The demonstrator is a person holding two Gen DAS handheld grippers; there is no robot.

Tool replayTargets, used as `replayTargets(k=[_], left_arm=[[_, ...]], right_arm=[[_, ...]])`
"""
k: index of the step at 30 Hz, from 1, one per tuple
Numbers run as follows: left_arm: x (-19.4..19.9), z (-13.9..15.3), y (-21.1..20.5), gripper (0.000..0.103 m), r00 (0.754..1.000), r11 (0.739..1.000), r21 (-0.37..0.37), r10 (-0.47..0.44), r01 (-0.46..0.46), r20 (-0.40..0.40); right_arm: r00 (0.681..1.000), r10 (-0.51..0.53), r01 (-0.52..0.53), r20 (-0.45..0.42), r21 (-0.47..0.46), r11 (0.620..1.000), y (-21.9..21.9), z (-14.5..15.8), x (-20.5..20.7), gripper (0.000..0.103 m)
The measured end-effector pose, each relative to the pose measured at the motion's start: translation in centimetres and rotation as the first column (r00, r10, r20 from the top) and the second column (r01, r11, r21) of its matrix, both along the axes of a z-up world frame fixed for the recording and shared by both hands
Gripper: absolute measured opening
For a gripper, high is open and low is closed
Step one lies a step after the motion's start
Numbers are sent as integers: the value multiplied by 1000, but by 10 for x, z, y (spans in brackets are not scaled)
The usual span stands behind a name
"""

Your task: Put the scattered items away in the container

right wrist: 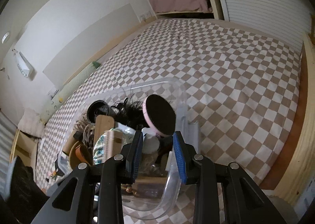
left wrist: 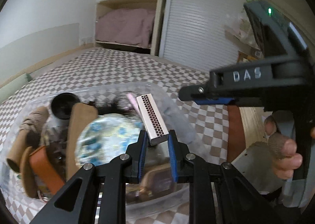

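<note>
Count per kind, both views:
- clear plastic container (left wrist: 177, 105): 1
- matchbox (left wrist: 152, 118): 1
- round pink-rimmed black pad (right wrist: 160, 117): 1
- black cylindrical cup (left wrist: 64, 106): 1
- floral-print round item (left wrist: 106, 137): 1
- cardboard tube (left wrist: 23, 141): 1
- orange strap (left wrist: 46, 166): 1
- black hair bundle (right wrist: 131, 112): 1
- grippers: 2, left gripper (left wrist: 157, 138), right gripper (right wrist: 157, 141)

"DAS" on the right claw (left wrist: 198, 94)

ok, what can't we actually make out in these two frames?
- Left wrist view: whether the left gripper grips the matchbox or has let go; a gap shows beside it.
- Left wrist view: the round patterned item is motion-blurred.
- Both views: the container bottom is buried under the pile.
- Right wrist view: the right gripper hides what lies under its arms.
</note>
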State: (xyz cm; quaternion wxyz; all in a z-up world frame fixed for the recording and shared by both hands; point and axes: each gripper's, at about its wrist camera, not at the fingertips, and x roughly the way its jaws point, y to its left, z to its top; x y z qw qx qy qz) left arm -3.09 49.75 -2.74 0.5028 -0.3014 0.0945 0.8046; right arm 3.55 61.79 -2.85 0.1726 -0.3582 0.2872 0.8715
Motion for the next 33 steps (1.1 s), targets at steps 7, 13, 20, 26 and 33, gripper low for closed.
replayTargets(k=[7, 13, 20, 26, 33], left_arm=[[-5, -7, 9, 63, 999, 1000, -10, 26, -26, 37], [-12, -10, -4, 63, 997, 998, -9, 59, -58, 56], [-9, -8, -17, 97, 993, 993, -3, 115, -115, 32], [-8, 0, -30, 102, 988, 988, 11, 153, -153, 20], [-6, 9, -56, 103, 980, 981, -2, 195, -195, -42]], right_arm=[[1000, -5, 5, -7, -17, 1000, 7, -3, 3, 32], [1000, 3, -3, -2, -17, 1000, 5, -2, 2, 31], [1000, 16, -14, -26, 69, 997, -8, 3, 0, 32], [999, 33, -29, -34, 93, 995, -16, 9, 0, 73], [998, 6, 6, -65, 187, 982, -33, 17, 5, 97]])
